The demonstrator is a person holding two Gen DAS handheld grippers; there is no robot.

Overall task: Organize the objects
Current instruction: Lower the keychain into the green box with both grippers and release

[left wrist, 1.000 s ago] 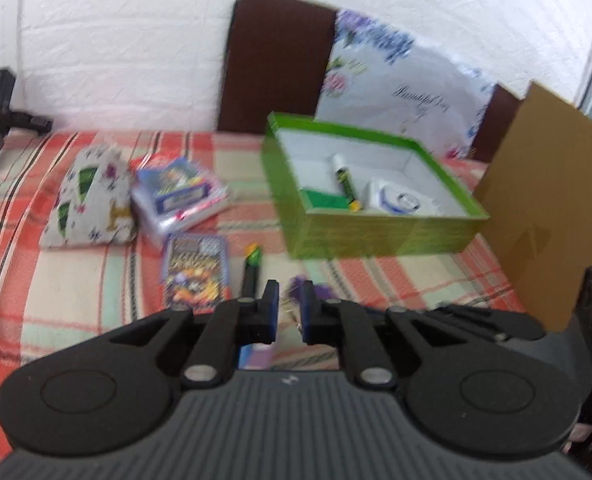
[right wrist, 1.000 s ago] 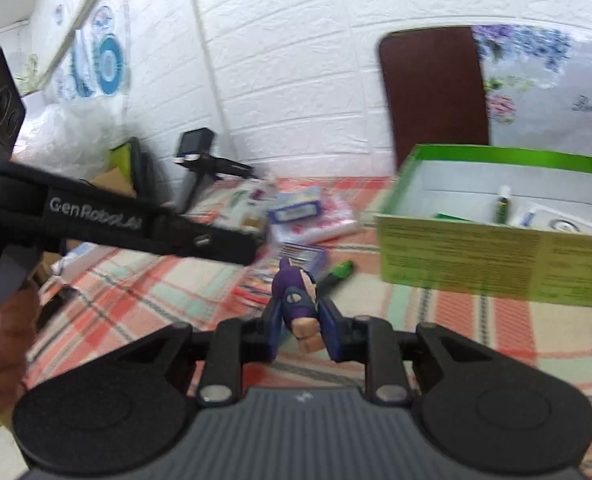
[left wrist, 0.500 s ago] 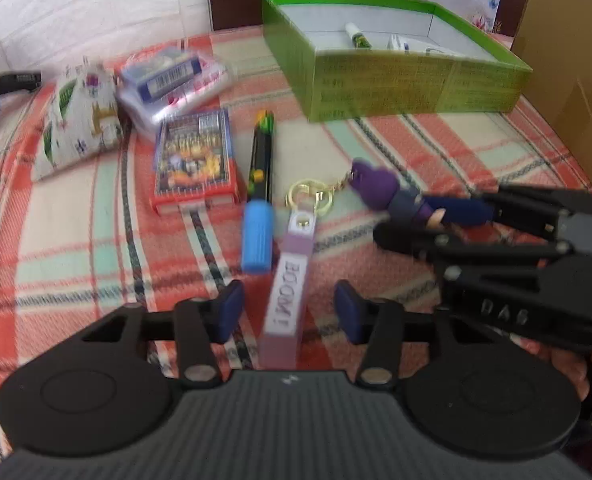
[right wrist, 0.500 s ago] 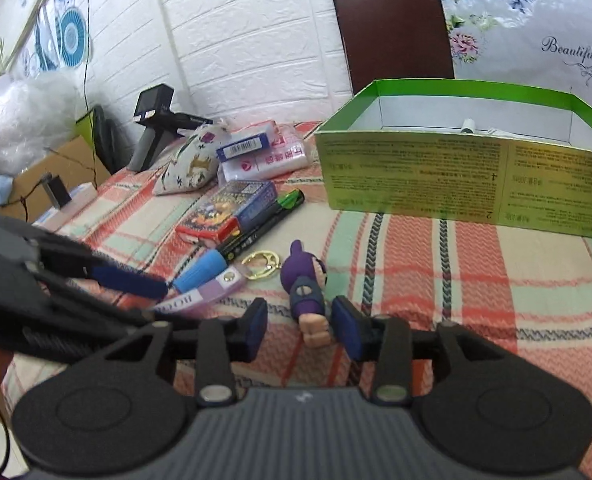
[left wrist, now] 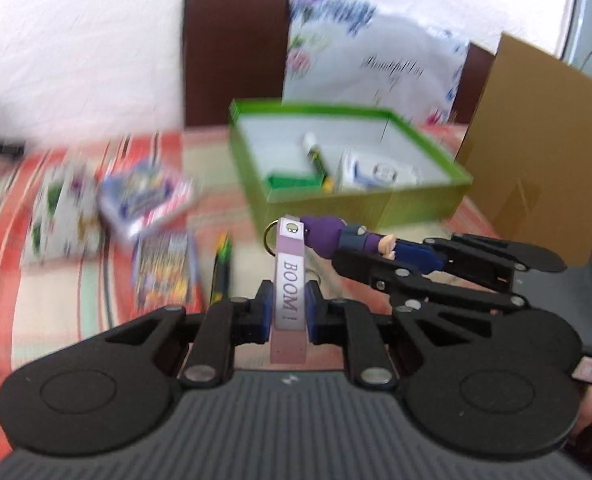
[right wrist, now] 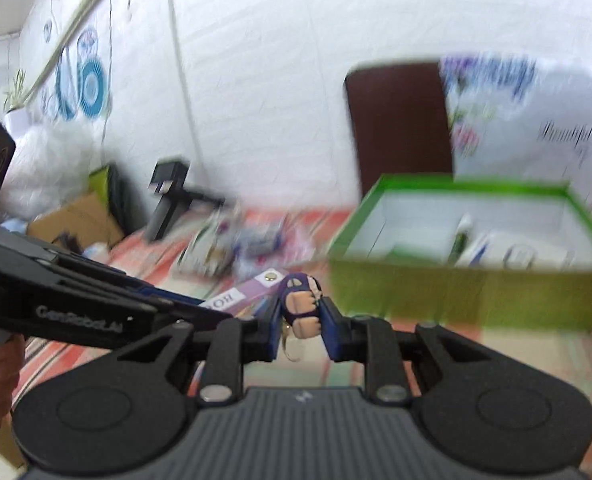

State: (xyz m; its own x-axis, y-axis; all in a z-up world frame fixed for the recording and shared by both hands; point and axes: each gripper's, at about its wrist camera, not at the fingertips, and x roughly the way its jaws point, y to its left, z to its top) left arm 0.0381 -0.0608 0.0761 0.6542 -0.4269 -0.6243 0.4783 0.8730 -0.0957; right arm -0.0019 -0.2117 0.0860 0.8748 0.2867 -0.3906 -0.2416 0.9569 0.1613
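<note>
My left gripper (left wrist: 289, 312) is shut on a lilac "BOOM!" keychain tag (left wrist: 290, 280) and holds it above the checked cloth. My right gripper (right wrist: 300, 322) is shut on a purple toy figure (right wrist: 300, 304) joined to the same key ring. The figure also shows in the left wrist view (left wrist: 335, 236), held by the right gripper (left wrist: 399, 254). The tag also shows in the right wrist view (right wrist: 252, 290). A green box (left wrist: 415, 200) with a marker (left wrist: 315, 156), a green item and a white item stands beyond. The view is blurred.
On the cloth to the left lie a card deck (left wrist: 166, 268), a dark marker (left wrist: 220, 272), a plastic-wrapped pack (left wrist: 144, 196) and a patterned pouch (left wrist: 62, 212). A cardboard sheet (left wrist: 535, 168) stands at the right. A brown chair back (left wrist: 232, 52) is behind the box.
Both grippers have shut, the left on the tag and the right on the purple figure. They have lifted the keychain off the cloth and the views have tilted up toward the box.
</note>
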